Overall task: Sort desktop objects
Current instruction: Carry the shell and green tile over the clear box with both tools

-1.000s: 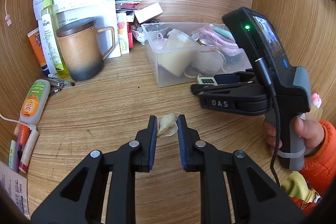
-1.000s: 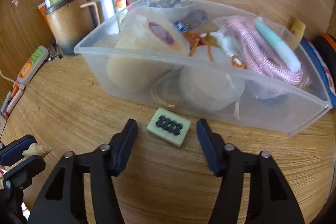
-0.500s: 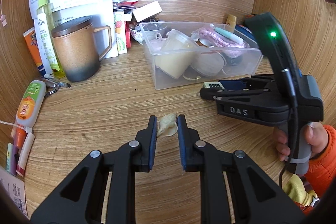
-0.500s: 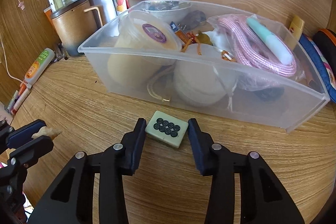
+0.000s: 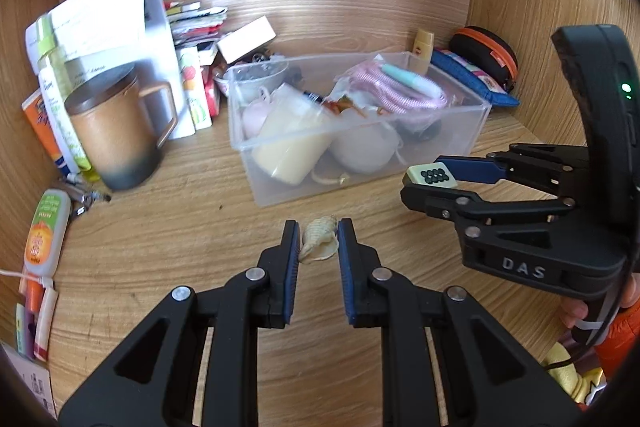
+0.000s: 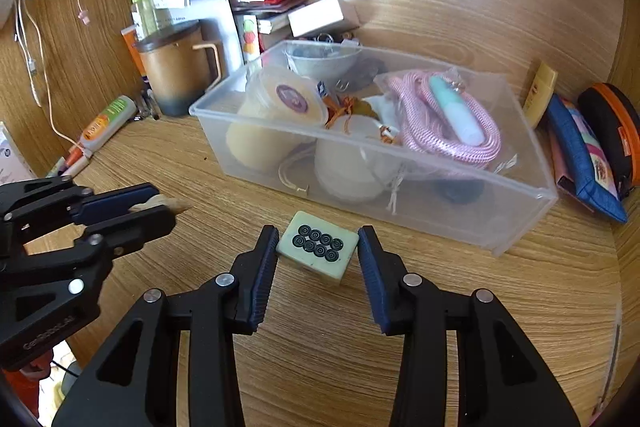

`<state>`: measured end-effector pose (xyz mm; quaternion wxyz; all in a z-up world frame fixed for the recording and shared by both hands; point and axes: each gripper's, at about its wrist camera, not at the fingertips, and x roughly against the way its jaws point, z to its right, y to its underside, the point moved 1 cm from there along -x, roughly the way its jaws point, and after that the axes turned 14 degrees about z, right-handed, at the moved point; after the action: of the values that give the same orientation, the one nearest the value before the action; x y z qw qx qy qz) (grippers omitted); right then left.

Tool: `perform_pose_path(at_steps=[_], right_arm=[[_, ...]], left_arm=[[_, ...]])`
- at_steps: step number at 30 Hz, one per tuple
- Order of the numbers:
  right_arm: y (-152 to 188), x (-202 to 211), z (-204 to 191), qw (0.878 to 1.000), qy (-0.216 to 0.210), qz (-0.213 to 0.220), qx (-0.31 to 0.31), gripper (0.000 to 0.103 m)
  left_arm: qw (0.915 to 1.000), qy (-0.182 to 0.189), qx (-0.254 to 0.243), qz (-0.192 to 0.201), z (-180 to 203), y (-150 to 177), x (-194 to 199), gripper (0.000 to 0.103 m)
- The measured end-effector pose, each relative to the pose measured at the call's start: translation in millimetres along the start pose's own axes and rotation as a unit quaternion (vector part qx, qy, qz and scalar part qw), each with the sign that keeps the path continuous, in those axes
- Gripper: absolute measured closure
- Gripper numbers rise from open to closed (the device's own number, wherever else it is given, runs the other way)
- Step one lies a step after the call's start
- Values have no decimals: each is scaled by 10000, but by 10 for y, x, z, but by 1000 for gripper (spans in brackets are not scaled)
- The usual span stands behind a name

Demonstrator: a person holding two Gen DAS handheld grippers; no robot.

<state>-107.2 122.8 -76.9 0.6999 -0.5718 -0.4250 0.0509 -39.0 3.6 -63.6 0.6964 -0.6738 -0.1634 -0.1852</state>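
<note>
Left gripper (image 5: 318, 245): its fingers (image 5: 291, 247) are clamped on a pale shell (image 5: 319, 242), which sits between the pads near their tips, its pointed end projecting forward. In the right wrist view the shell (image 6: 168, 203) protrudes from the fingers, clear of the table (image 6: 520, 307).

Right gripper (image 6: 318, 253): a green tile (image 6: 317, 245) with eight black rings lies between the fingers (image 6: 264, 267). The left pad touches its edge; a narrow gap shows at the right pad. From the left wrist view the tile (image 5: 431, 175) appears gripped at the fingertips and raised. Whether the grip is firm cannot be told.

Clear bin (image 6: 520, 219) stands just behind the tile.
</note>
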Motion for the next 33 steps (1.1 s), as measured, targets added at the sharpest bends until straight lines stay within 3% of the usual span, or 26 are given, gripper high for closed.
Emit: perform_pose_path(at_steps=[16, 33], right_arm=[[-312, 195, 476, 9993, 112, 334, -112, 66], [-591, -85, 703, 9992, 55, 383, -134, 66]], left_arm=[[9996, 248, 34, 147, 126, -472, -226, 85], [9990, 332, 170, 243, 24, -784, -578, 85]])
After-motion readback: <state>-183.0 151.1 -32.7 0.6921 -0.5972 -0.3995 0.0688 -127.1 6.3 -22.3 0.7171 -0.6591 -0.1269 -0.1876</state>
